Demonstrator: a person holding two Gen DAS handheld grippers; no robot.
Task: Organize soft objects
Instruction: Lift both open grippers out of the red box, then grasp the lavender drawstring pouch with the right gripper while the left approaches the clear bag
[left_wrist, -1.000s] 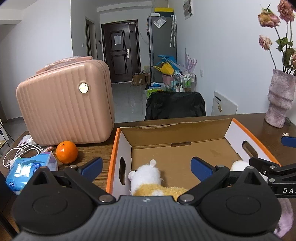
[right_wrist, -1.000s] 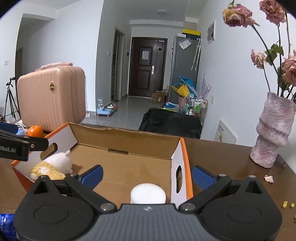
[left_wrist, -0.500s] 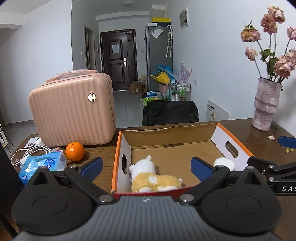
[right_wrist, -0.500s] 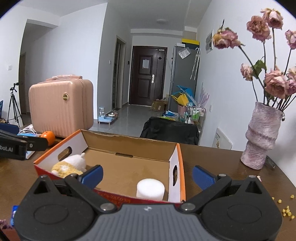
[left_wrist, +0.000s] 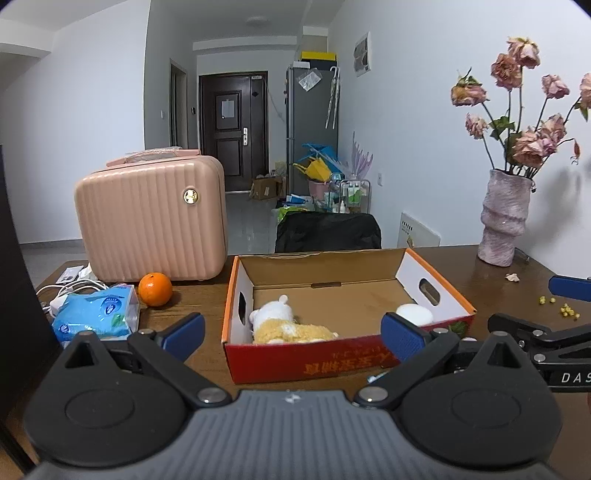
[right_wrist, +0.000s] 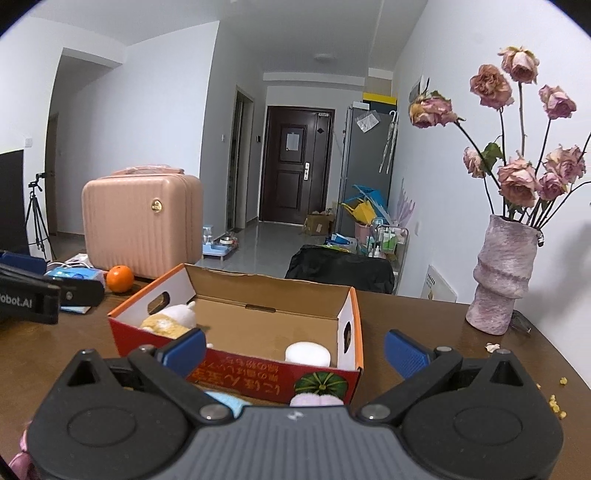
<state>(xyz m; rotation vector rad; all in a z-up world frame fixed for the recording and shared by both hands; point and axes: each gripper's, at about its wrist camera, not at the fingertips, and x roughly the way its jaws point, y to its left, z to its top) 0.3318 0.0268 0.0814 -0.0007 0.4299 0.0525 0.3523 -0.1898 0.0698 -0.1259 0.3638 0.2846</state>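
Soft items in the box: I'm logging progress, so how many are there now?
2: a plush toy at the cardboard box's left end, a white round puff at its right.

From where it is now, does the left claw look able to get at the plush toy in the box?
Probably yes. The left claw is open and empty, in front of the cardboard box, whose top is open. The plush toy lies uncovered at the box's left end; only the low red front wall stands between them.

Both wrist views face the doorway from near the table, sharing the cardboard box (left_wrist: 347, 291) (right_wrist: 258, 317).
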